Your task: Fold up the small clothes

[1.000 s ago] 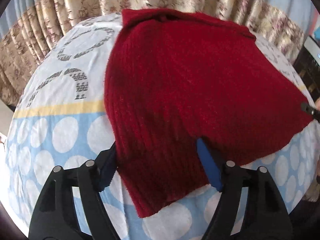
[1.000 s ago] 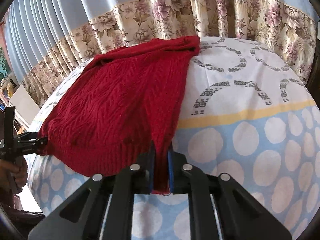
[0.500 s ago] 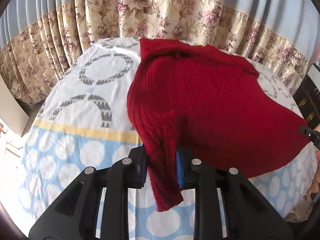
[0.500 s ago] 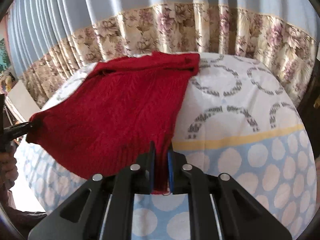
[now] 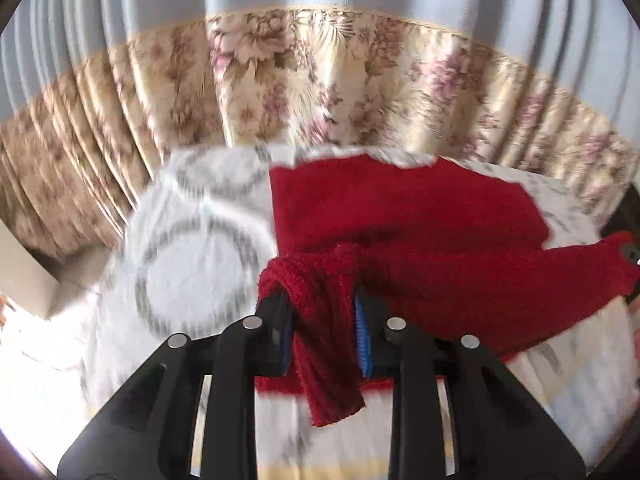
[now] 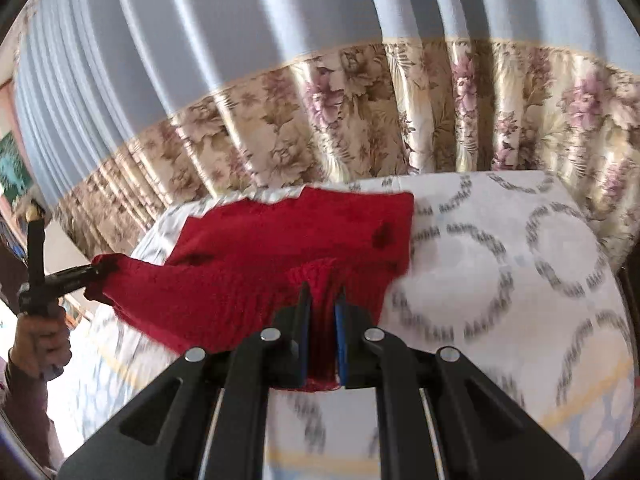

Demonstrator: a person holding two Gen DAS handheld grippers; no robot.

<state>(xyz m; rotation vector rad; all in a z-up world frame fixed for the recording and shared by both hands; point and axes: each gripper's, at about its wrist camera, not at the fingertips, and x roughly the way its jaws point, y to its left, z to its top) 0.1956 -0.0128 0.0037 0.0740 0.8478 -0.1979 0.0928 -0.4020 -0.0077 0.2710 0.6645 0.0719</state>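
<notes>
Left wrist view: the red knit garment (image 5: 404,216) has its near edge lifted and carried over the part lying flat on the patterned bedsheet (image 5: 192,248).
Long axis of the lifted edge: it runs sideways, stretched between the two grippers, from the left gripper (image 5: 324,320) out to the right edge of this view.
Left gripper fingers: narrow, having just closed onto one corner of the garment; the blue pads (image 5: 362,332) press the knit from both sides, and a flap hangs below and in front of them.
Right wrist view: the other corner stands bunched between the fingers of the right gripper (image 6: 322,312), which clamp it tight.
Garment beyond the fingers: the flat part lies ahead of both grippers, its far edge toward the floral curtain (image 6: 360,112).
Left of the right fingers: the raised hem leads to the left gripper, held by a hand (image 6: 40,336).
Sharpness: both views are motion-blurred.
</notes>
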